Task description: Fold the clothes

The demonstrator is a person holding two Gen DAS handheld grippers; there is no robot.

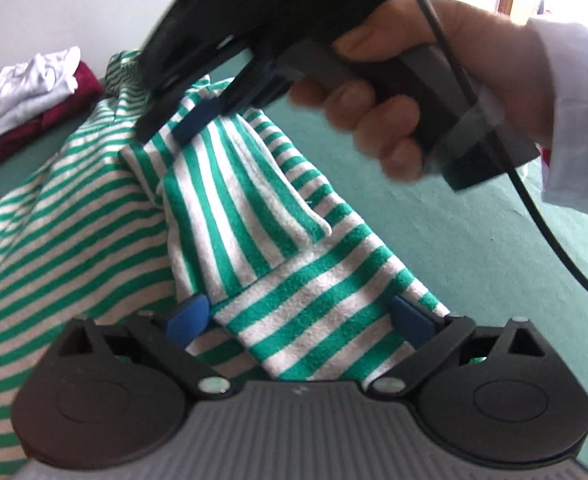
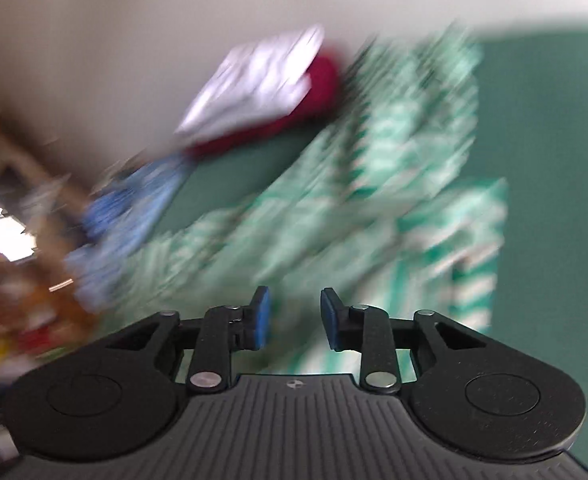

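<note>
A green-and-white striped knit garment (image 1: 229, 216) lies bunched on a flat teal-green surface (image 1: 454, 248), its long axis in the left wrist view running from about seven o'clock up to one o'clock, with one folded flap lifted toward twelve o'clock. The left gripper (image 1: 300, 320) has its blue-padded jaws spread wide, a fold of striped cloth lying between them without either pad pressing on it. That view alone shows the right gripper (image 1: 173, 120) from outside, at eleven o'clock, held by a hand (image 1: 382, 92) in a white sleeve (image 1: 574, 112), with a black cable trailing toward four o'clock; its blue pad sits against the raised flap, though whether it pinches the cloth I cannot tell there. The right wrist view, heavily blurred, shows its jaws partly apart with nothing between the pads, the garment stretching from six o'clock toward one o'clock. A stack of folded white and dark red cloth (image 2: 261, 92) rests at eleven o'clock, and only this view shows blurred blue fabric (image 2: 129, 216) at nine o'clock.
</note>
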